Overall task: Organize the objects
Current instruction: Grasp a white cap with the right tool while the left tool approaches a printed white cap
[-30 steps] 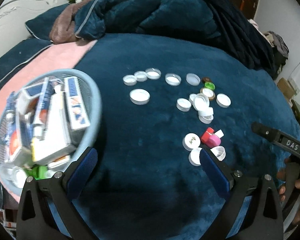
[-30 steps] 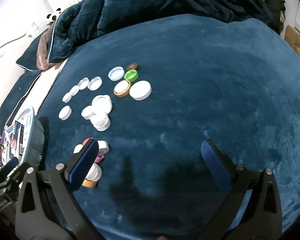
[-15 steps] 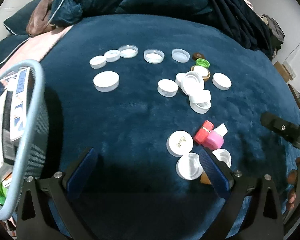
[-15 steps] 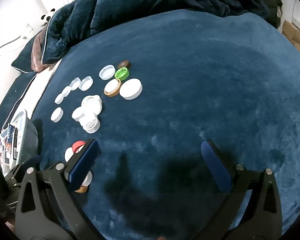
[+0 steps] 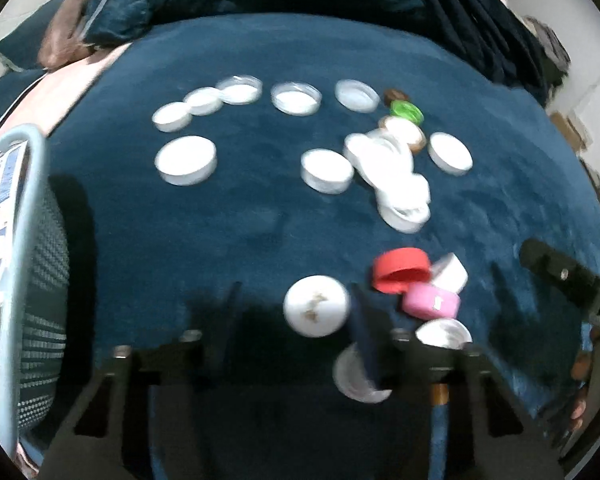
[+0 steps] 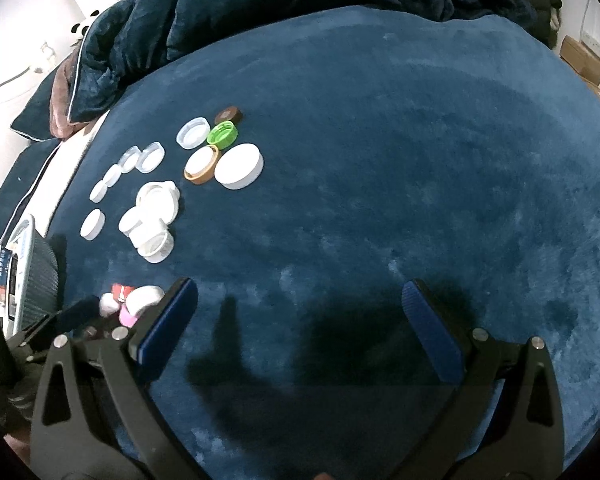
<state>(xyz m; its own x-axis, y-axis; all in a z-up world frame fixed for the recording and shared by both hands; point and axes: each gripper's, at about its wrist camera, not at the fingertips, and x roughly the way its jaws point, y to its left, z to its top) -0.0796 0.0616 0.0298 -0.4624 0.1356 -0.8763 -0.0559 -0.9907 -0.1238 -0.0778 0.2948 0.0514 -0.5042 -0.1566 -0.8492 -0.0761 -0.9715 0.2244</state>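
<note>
Bed cover (image 6: 380, 140): we work on a soft dark blue plush surface with a rumpled quilt (image 6: 228, 4) behind it; caps sink a little into the pile, so we judge a grip should come from above with the fingers reaching down past the cap's rim.
Basket (image 5: 24, 280): it stands at the left edge, already holding boxes, well apart from the caps; we take it as one likely place for sorted things, though we cannot be sure.
Right gripper (image 6: 300, 320): its jaws stand wide with nothing between them, hovering over bare cover, clear of the caps.
Left gripper (image 5: 296, 328): its jaws have just been closing to a narrow gap; the picture is blurred, and the white cap (image 5: 316, 311) lies at the gap, beside the right finger, but we cannot tell whether the pads press on it.
Step in hand: we judge it is the pick of that white cap; we centre it between the pads before closing further.
In the way: a red cap (image 5: 400, 269), a pink cap (image 5: 432, 301) and more white caps crowd just beside the right finger; we risk nudging them.
Far caps: a loose row of white caps, a green cap (image 5: 407, 111) and a brown cap (image 5: 396, 95) lie beyond, untouched.
</note>
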